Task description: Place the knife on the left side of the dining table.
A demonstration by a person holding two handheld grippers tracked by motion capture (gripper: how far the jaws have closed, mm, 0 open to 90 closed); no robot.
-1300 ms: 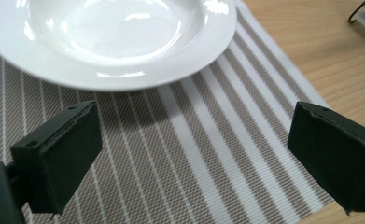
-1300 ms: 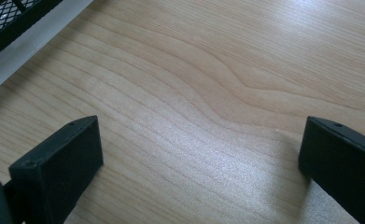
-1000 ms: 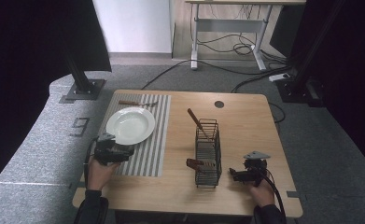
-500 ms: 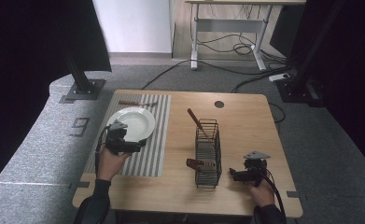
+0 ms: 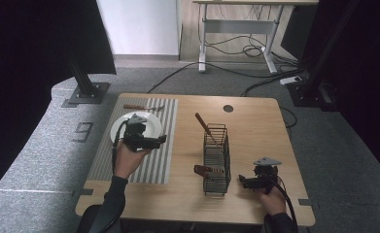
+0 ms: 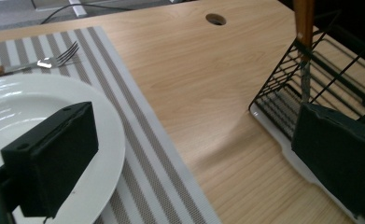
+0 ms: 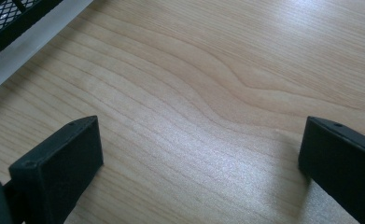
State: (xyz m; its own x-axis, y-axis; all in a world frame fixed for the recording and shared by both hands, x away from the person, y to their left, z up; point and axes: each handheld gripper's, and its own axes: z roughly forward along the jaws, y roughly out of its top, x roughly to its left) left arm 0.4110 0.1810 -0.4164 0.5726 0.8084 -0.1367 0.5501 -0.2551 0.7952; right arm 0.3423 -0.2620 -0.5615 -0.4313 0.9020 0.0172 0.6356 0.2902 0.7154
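Behind the wire basket [image 5: 215, 160], a wooden-handled utensil [image 5: 206, 170] lies half hidden.

- My high view looks forward and down across the whole desk [image 5: 255, 126].
- My left gripper view sits close, sharing the plate [image 6: 40, 107] and wire rack [image 6: 320, 79].
- My right gripper view skims the bare desk.

A placemat [image 5: 144, 141] lies on the table's [image 5: 255, 121] left half, with a plate [image 5: 129, 127] on it and a fork [image 5: 141, 107] behind the plate. Right of the placemat stands a wire basket [image 5: 215, 160] with 1 utensil [image 5: 204, 124] leaning in its far end. The left gripper [image 5: 159, 140] hangs over the plate's near edge; the right gripper [image 5: 243, 180] sits just right of the basket's near end.
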